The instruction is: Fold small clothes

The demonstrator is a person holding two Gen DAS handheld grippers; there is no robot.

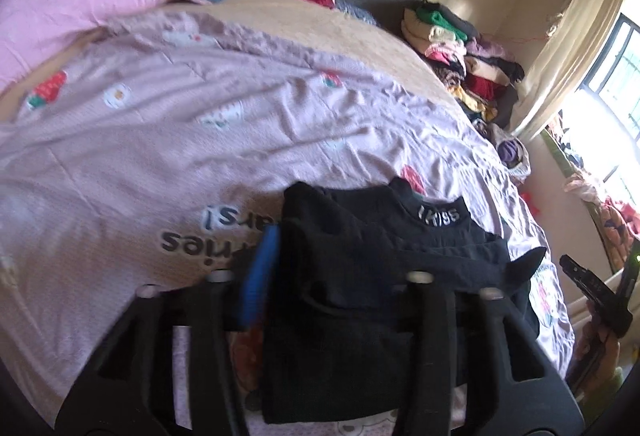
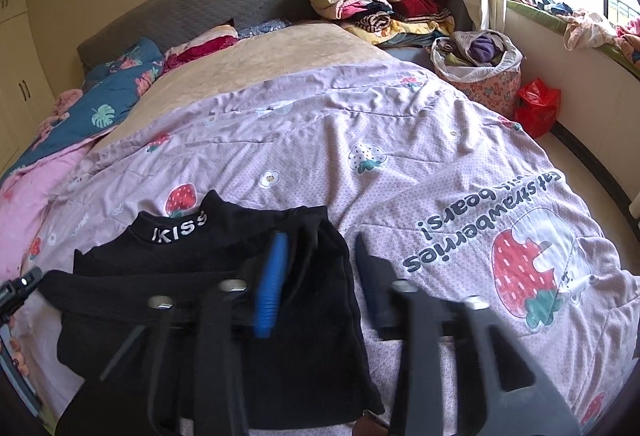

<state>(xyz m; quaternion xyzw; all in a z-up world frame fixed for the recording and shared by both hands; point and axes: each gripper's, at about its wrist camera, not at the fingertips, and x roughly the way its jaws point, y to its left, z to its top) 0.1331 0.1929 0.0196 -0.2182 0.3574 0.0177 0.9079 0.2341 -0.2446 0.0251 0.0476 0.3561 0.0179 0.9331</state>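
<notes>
Working at the near edge of the bed, with the black top (image 2: pixel 180 256) laid flat on the pink quilt (image 2: pixel 360 139), lettered collar (image 2: pixel 180 230) at the far end and the sleeves apparently folded across the body. Placed so, most likely, to give a smooth surface for creasing and to keep both side edges within reach, one per gripper. Left gripper (image 1: pixel 336 256) set over the top's left side: blue finger (image 1: pixel 260 276) just beside the cloth edge, second finger not distinguishable against the black fabric; judged parted, no pinch visible. Right gripper (image 2: pixel 320 248) set over the top's right side: blue finger (image 2: pixel 272 284) above the cloth, dark finger (image 2: pixel 372 288) over bare quilt, the garment's edge lying between them; pads apart, nothing clamped. Both tilted downward toward the bed, roughly parallel and side by side, each glimpsed at the margin of the other's view. Probably positioned for a further fold, hem toward collar. Kept well apart from the stack of folded clothes (image 2: pixel 380 3) at the far corner and the basket (image 2: pixel 480 83) beside the bed, presumably destination and supply.
</notes>
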